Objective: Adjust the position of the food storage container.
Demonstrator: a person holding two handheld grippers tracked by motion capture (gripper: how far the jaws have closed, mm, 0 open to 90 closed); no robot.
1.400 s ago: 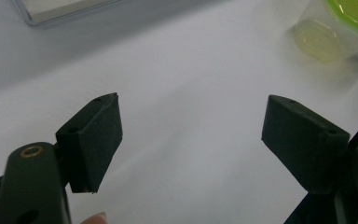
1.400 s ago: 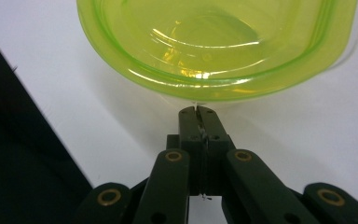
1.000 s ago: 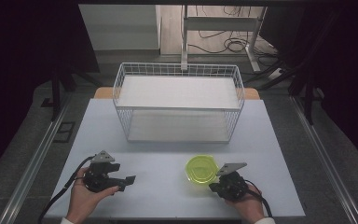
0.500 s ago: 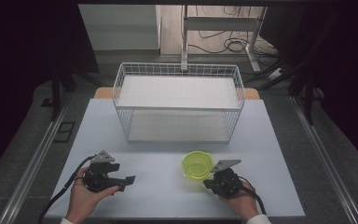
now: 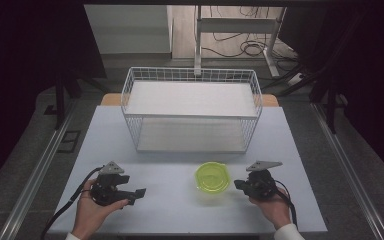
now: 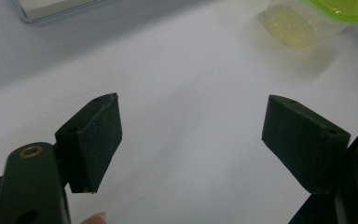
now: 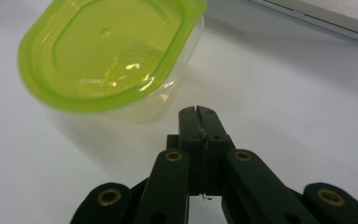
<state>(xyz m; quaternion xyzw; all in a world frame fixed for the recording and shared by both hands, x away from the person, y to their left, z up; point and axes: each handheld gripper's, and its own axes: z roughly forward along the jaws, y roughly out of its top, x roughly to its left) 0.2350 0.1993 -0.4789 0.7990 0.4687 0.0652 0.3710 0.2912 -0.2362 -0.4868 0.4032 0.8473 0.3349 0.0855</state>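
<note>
A clear plastic container with a lime-green lid (image 5: 212,176) stands on the white table (image 5: 180,210), front and right of centre. My right gripper (image 5: 238,185) lies just right of it, pointing at it, a small gap between. In the right gripper view the jaws (image 7: 196,110) are pressed together with nothing between them, the container (image 7: 107,56) just ahead to the left. My left gripper (image 5: 139,193) rests at the front left, pointing right. Its jaws (image 6: 191,121) stand wide apart over bare table, the container (image 6: 317,18) farther off at the upper right.
A white wire basket (image 5: 190,71) with a white floor stands at the back middle of the table; its lower edge shows in both gripper views (image 6: 51,11) (image 7: 326,16). Dark floor and cables lie beyond the table.
The container slid a little to the left. The right gripper then drew back to the right, away from it. The left gripper stayed where it was.
</note>
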